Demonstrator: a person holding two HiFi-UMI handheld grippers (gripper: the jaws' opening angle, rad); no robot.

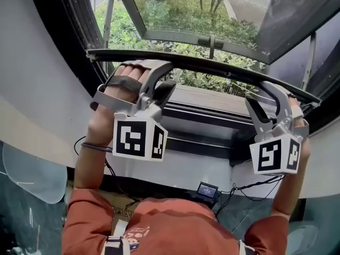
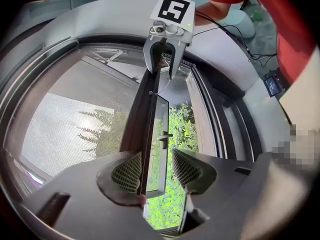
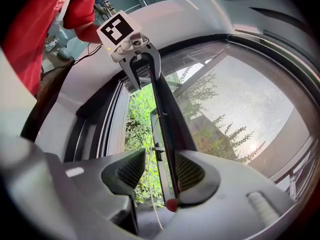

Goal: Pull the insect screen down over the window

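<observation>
The insect screen's dark bottom bar runs across the window, with the mesh above it. My left gripper sits on the bar's left part and my right gripper on its right part. In the left gripper view the bar passes between the open jaws of the left gripper, lying against the left pad. In the right gripper view the bar runs between the open jaws of the right gripper, against the right pad. A gap shows on the bar's other side in each.
Beyond the bar the glass window sash stands swung outward with its handle showing, green bushes below. The sill and frame rails lie just under the grippers. A small device and cables hang under the sill.
</observation>
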